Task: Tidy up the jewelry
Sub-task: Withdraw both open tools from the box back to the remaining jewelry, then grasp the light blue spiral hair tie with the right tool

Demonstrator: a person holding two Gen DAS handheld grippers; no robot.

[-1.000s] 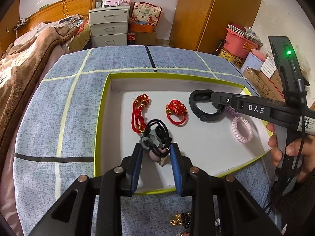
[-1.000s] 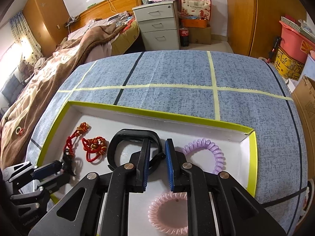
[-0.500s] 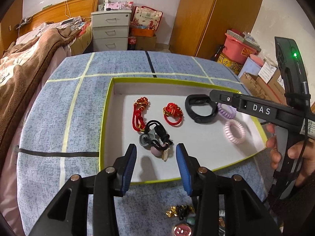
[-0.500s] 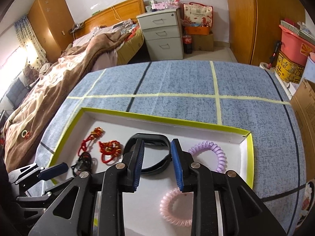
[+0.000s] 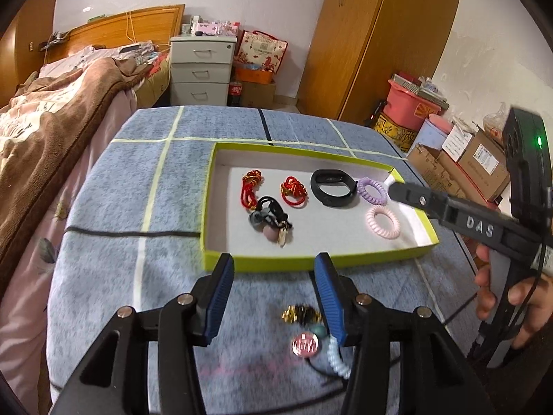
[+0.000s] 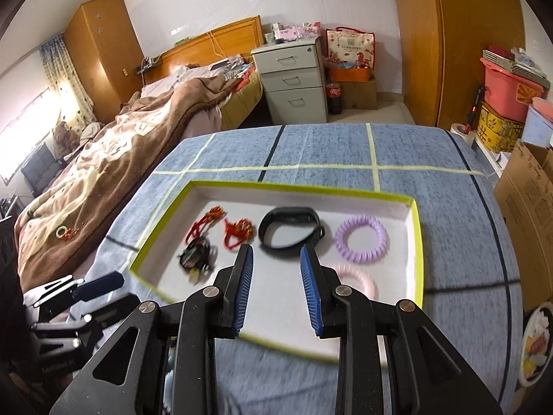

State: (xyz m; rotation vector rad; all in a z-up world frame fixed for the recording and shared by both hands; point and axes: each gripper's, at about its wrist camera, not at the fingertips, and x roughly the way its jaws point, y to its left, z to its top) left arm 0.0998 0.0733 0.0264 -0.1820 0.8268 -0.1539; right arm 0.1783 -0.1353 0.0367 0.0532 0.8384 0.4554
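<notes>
A white tray with a green rim (image 5: 311, 263) lies on the blue cloth. In it are two red knotted cords (image 5: 250, 186), a black band (image 5: 331, 186), a purple coil tie (image 5: 372, 190), a pink coil tie (image 5: 383, 222) and a black cord bundle (image 5: 269, 219). My left gripper (image 5: 274, 266) hovers before the tray's near wall, its jaws opening with nothing between them. Below it on the cloth lie a gold-and-black piece (image 5: 300, 313) and a pink round charm (image 5: 304, 344). My right gripper (image 6: 276, 254) is open and empty, above the tray's near side, short of the black band (image 6: 290, 228).
A bed with a brown blanket (image 6: 121, 159) borders the table on the left. A grey drawer cabinet (image 6: 293, 83) and a wooden wardrobe (image 5: 373, 41) stand behind. Boxes (image 5: 459, 159) are stacked at the right. A plate (image 6: 535, 339) sits at the table's right edge. A hand (image 5: 518, 297) holds the right gripper's handle.
Both grippers have drawn back and up from the tray with jaws widening. The left one let go of the black cord bundle, the right one of the black band; both lie in the tray.
</notes>
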